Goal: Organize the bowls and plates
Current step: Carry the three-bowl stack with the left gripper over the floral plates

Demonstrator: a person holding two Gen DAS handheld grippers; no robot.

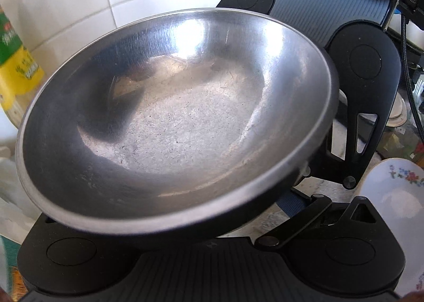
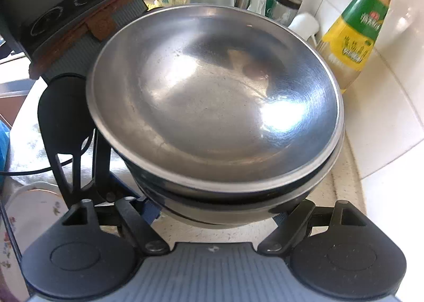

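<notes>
Bowls [image 2: 212,69]: shiny steel, nested one inside another, tipped a little toward the camera. Sitting low over the speckled desk [image 2: 341,177], near the tiled wall; touching the desk or just lifted off it, hard to tell.

Right gripper [image 2: 209,127]: spread wide, with the bowls in the gap. One finger [image 2: 63,108] showing just beside the left rim, the other hidden behind the stack. Squeezing or only standing close, cannot tell.

Left gripper [image 1: 185,106]: reaching in from the other side of the same bowls. One finger [image 1: 365,63] showing by the right rim, the other hidden under the metal. Wide apart too, but gripping or not, cannot tell.

Things that could go wrong from here:

- Slipping. Smooth round steel, and only thin edges to hold. A weak squeeze, and down with a clang.
- Coming apart. Loose nesting, so a bigger tilt could send the top bowl sliding out.
- Pulling two ways. Two grippers on one stack, so any uneven lift could twist it free.
- Bumping. Green and yellow bottle [image 2: 355,29] close on the wall side, flowered plate [image 1: 397,190] close on the other side. A wide swing could knock either over.
</notes>
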